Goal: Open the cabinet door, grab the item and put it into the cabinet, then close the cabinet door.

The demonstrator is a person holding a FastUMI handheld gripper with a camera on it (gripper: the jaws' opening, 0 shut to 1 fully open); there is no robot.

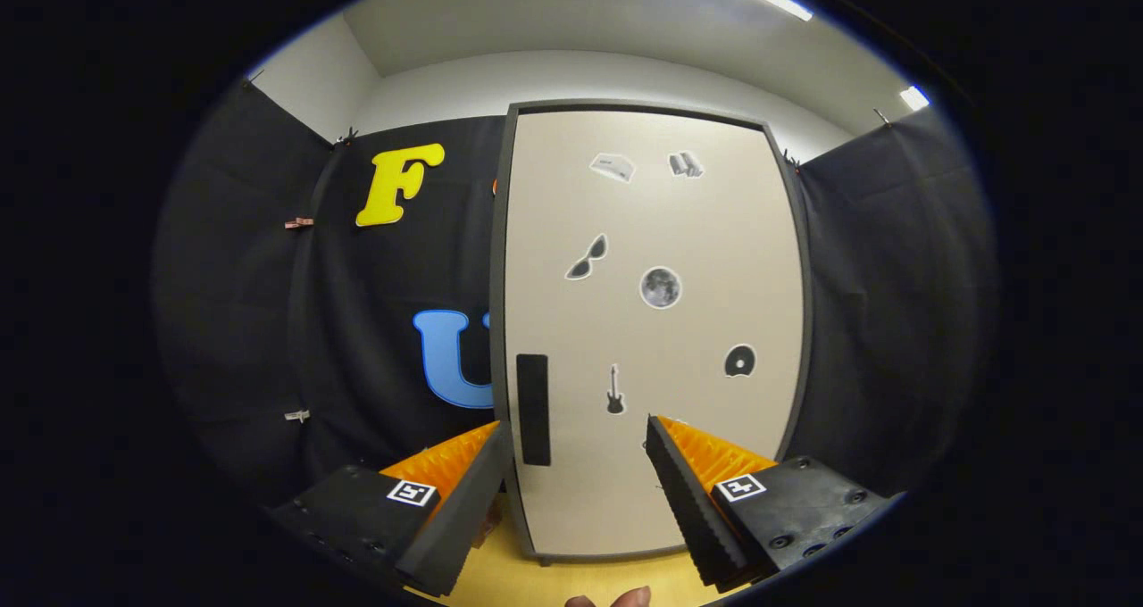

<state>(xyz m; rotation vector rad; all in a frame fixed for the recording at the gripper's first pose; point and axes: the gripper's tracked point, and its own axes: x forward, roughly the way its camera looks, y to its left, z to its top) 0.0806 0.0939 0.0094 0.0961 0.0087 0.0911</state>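
Two gripper fingers (pixel 473 491) are seen spread wide apart, with nothing held between them, and the gripper (pixel 576 437) is pointed at a closed cabinet door (pixel 714 259). The door is a tall, pale beige panel set in a dark grey frame (pixel 497 277), and it is shown standing upright just ahead of the fingertips, without being touched by either of them. A dark rectangular handle recess (pixel 533 409) is placed low along the hinge-free edge of the door, just beyond the tip of the left finger and beside the frame. Six small stickers are fixed to the panel: a pair of sunglasses (pixel 588 258), a moon (pixel 661 287), a guitar (pixel 614 391), a dark disc (pixel 739 361), and two pale shapes (pixel 613 166) near the top that are too small to be identified. The guitar sticker is seen in the gap between the two fingers. The cabinet is set on a yellowish wooden surface (pixel 571 576), a bare strip of which is visible below the door. Black cloth walls (pixel 893 277) are hung behind and to both sides of the cabinet, held by small clips (pixel 299 223). Fingertips of a person's hand (pixel 629 597) are glimpsed at the very bottom, beneath the gripper. The item to be placed in the cabinet cannot be located from this view.
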